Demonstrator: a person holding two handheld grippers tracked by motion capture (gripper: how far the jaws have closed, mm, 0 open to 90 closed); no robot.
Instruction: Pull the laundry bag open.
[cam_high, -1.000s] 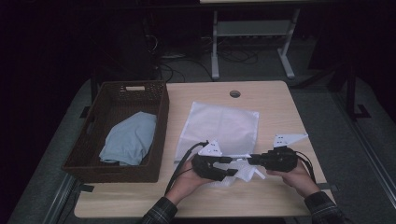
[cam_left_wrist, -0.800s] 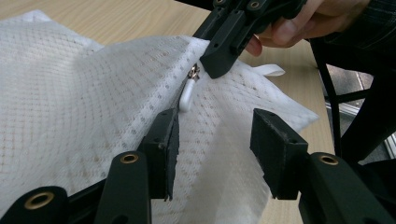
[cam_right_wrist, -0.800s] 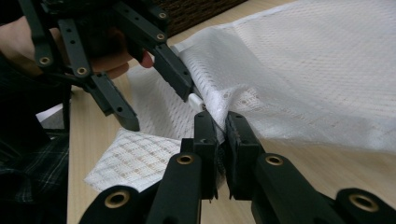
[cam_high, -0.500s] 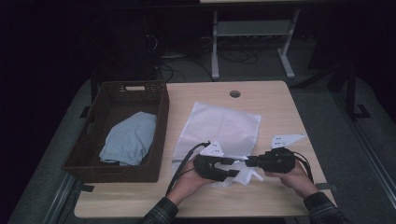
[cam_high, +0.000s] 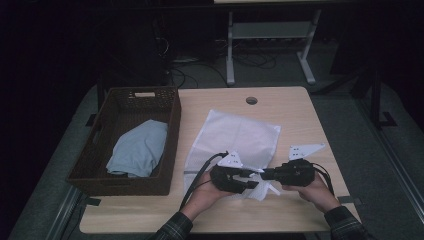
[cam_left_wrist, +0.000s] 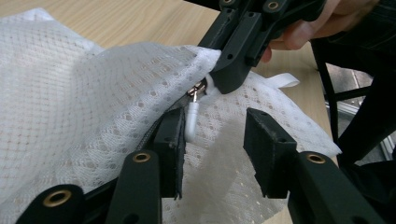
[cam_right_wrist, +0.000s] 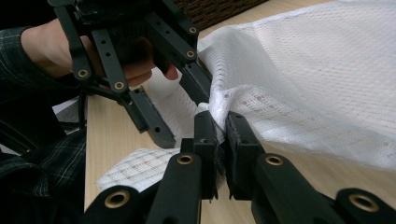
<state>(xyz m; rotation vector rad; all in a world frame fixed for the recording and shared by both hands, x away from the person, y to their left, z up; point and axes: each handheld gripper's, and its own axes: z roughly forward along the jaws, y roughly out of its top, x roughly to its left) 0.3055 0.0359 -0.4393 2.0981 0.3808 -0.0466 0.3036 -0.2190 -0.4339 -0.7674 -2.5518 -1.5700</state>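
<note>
A white mesh zip bag (cam_high: 239, 136) lies flat mid-table, its near corner lifted between the two grippers. My right gripper (cam_right_wrist: 220, 122) is shut on the bag's edge right beside the zipper slider; it reaches in from the top in the left gripper view (cam_left_wrist: 225, 78). My left gripper (cam_left_wrist: 215, 133) is open, and its jaws stand either side of the white zipper pull (cam_left_wrist: 191, 122) without pinching it. From above, the left gripper (cam_high: 250, 182) and right gripper (cam_high: 265, 174) meet tip to tip at the bag's near corner.
A dark wicker basket (cam_high: 100, 171) at the table's left holds a light blue cloth (cam_high: 140, 147). A cable hole (cam_high: 251, 100) sits near the far edge. A white strap tab (cam_left_wrist: 286, 80) trails from the bag. Bare wood lies right of the bag.
The two grippers have drawn slightly closer together at the bag's near corner, the right one shifting left. The basket and cloth have not moved.
</note>
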